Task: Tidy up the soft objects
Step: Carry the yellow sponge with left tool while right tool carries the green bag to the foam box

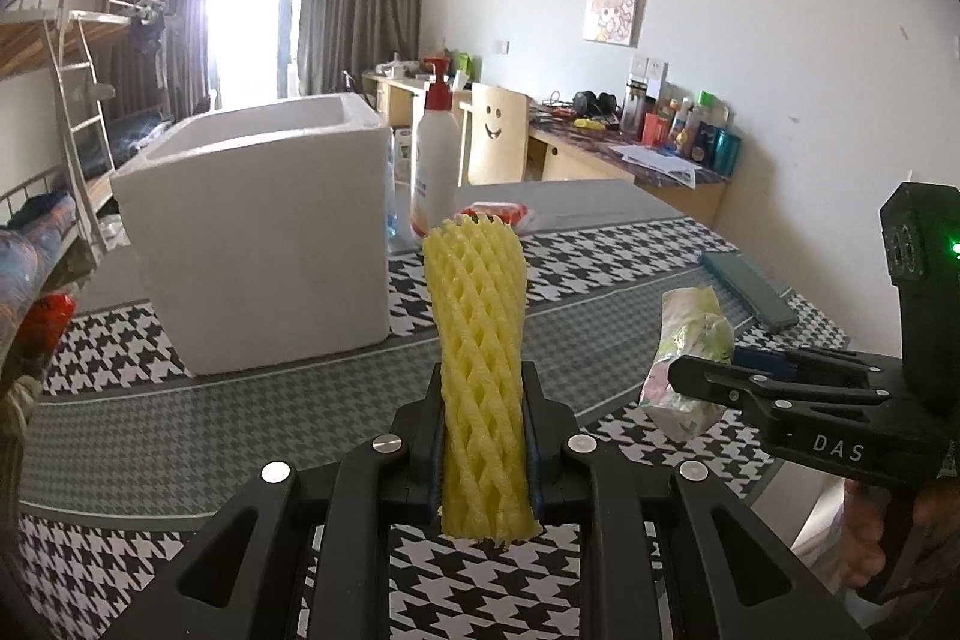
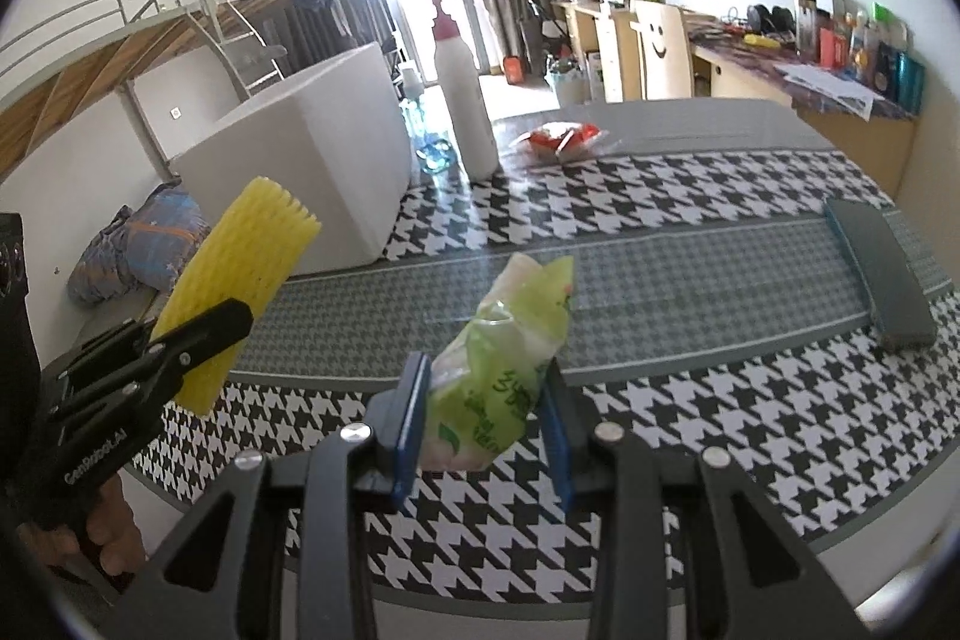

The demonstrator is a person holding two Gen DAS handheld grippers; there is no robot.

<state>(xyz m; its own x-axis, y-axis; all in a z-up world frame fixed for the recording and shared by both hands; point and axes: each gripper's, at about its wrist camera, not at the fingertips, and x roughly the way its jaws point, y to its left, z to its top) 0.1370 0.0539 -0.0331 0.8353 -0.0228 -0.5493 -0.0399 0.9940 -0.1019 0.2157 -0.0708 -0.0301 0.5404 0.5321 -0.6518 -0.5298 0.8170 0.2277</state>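
My left gripper (image 1: pixel 483 394) is shut on a yellow foam net sleeve (image 1: pixel 477 340) and holds it upright above the houndstooth table (image 1: pixel 180 436). The sleeve also shows in the right wrist view (image 2: pixel 240 280), at the left. My right gripper (image 2: pixel 486 388) is shut on a green and white soft packet (image 2: pixel 504 370), held above the table. In the left wrist view the packet (image 1: pixel 690 340) and right gripper (image 1: pixel 684 379) are at the right. A white foam box (image 1: pixel 258 232) with an open top stands on the table ahead, left of centre.
A white bottle with a red pump (image 1: pixel 433 160) stands right of the box. A red snack packet (image 2: pixel 561 137) lies behind it. A dark green flat case (image 2: pixel 876 274) lies at the table's right edge. Bunk beds stand at the left, a cluttered desk at the right.
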